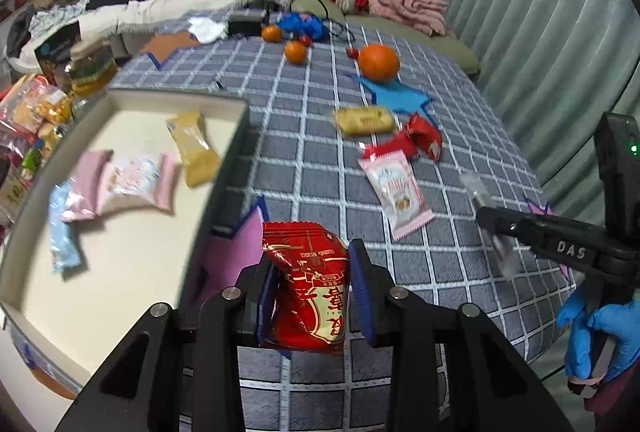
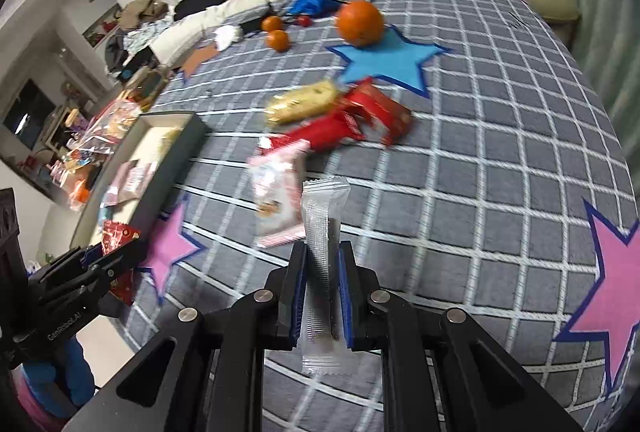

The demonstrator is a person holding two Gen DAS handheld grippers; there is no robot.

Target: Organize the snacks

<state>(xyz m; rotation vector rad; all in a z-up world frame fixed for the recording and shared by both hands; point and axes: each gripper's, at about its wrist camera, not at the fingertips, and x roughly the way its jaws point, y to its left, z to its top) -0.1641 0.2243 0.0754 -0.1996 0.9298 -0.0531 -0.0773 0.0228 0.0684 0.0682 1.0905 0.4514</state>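
Observation:
My left gripper (image 1: 310, 268) is shut on a red snack packet (image 1: 308, 284), held above the checked tablecloth just right of the cream tray (image 1: 120, 272). In the tray lie a yellow packet (image 1: 192, 147), a pink packet (image 1: 132, 183) and a light blue one (image 1: 62, 232). My right gripper (image 2: 322, 272) is shut on a slim clear wrapper (image 2: 322, 252), upright between its blue pads. On the cloth lie a yellow biscuit packet (image 2: 300, 101), red packets (image 2: 360, 115) and a pink-white packet (image 2: 276, 199). The right gripper (image 1: 504, 228) also shows at the right of the left wrist view.
Oranges (image 1: 378, 63) and a blue star mat (image 2: 386, 61) sit further back on the table (image 2: 500, 171). Pink star mats (image 2: 608, 296) lie near the front edges. Bags of snacks (image 1: 28, 111) and a jar crowd the left of the tray. A sofa with clothes stands behind.

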